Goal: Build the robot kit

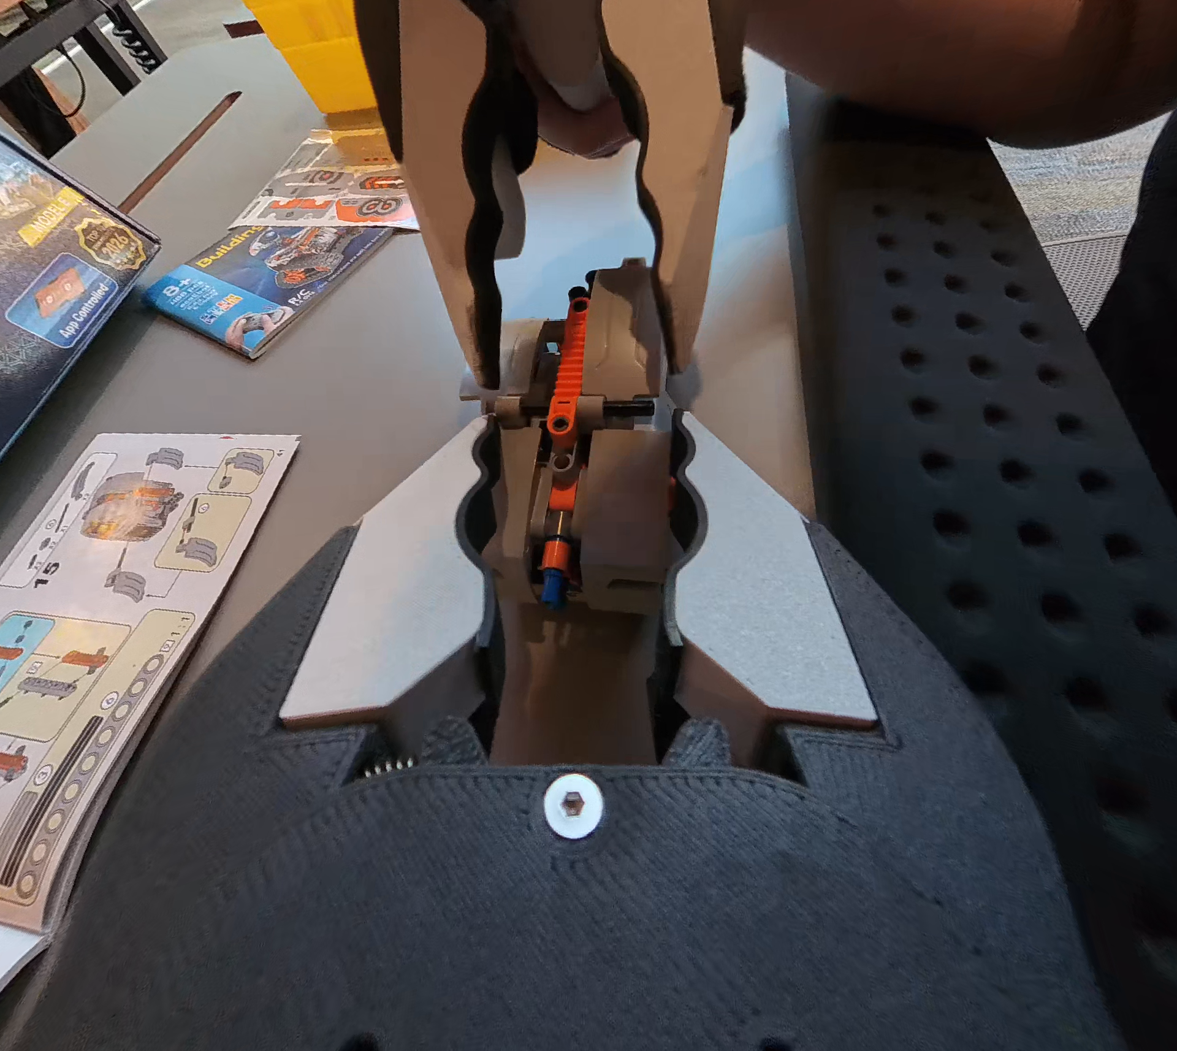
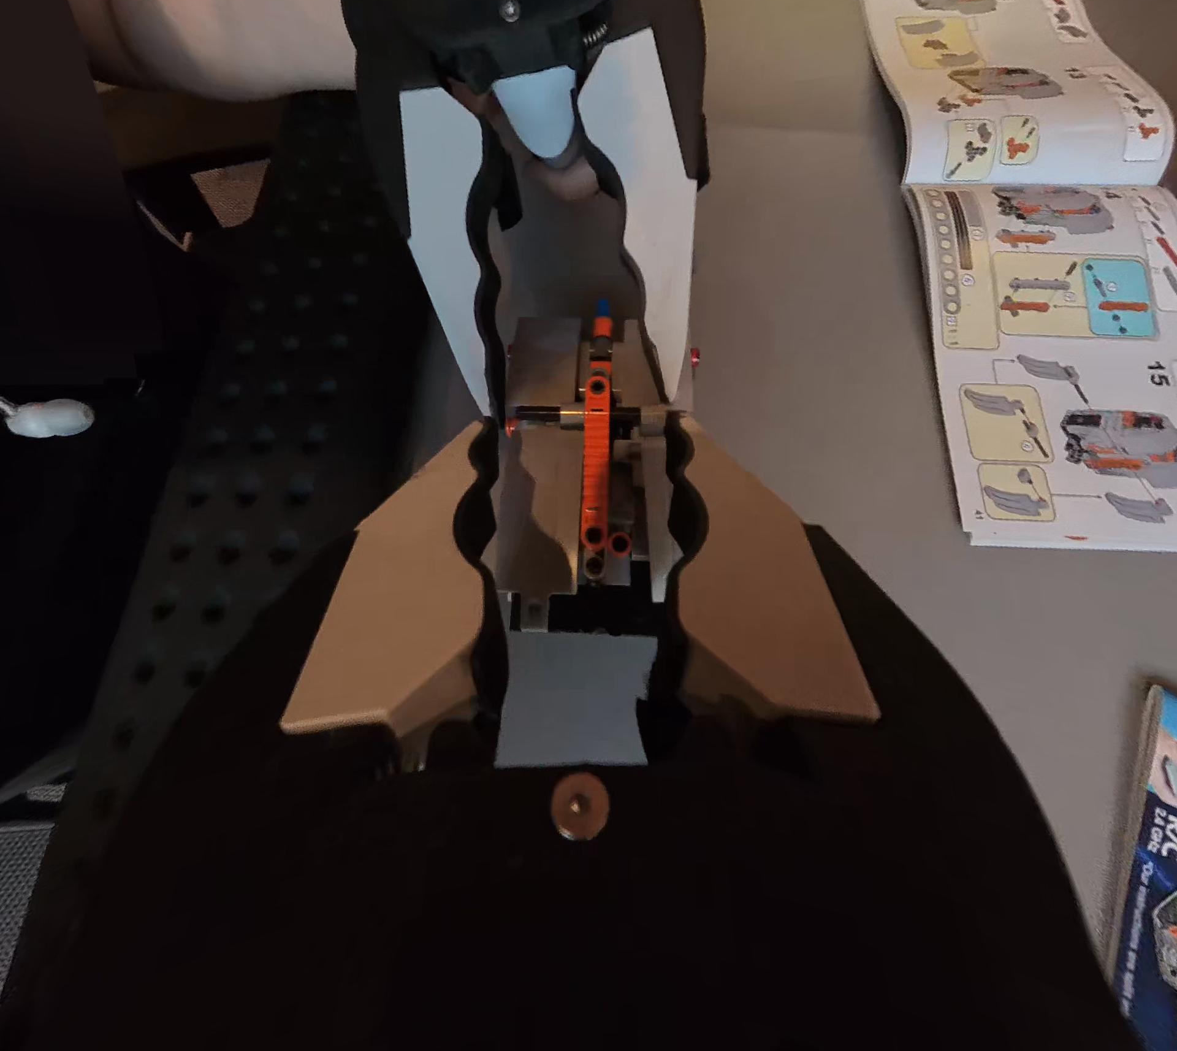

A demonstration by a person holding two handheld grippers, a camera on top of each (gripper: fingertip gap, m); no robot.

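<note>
A grey brick model point(image 1: 611, 511) with curved panels, an orange toothed beam point(image 1: 567, 364), a black axle and a blue pin is held above the grey table point(image 1: 356, 383) between both grippers. My left gripper point(image 1: 579, 428) is shut on the near end of the model, fingers on its two grey sides. My right gripper point(image 1: 579, 370) comes in from the opposite side and is shut on the far end. In the right wrist view the right gripper point(image 2: 581, 425) grips the model point(image 2: 541, 485) from below, and the left gripper point(image 2: 576, 399) meets it tip to tip from above.
An open instruction booklet point(image 1: 127, 574) point(image 2: 1051, 319) lies on the table. A blue booklet point(image 1: 255, 288), a sticker sheet point(image 1: 331, 192), a dark box point(image 1: 57, 268) and a yellow bin point(image 1: 306, 1) are beyond it. A black perforated seat point(image 1: 987, 383) borders the table. My two grippers' fingertips are within a few centimetres of each other.
</note>
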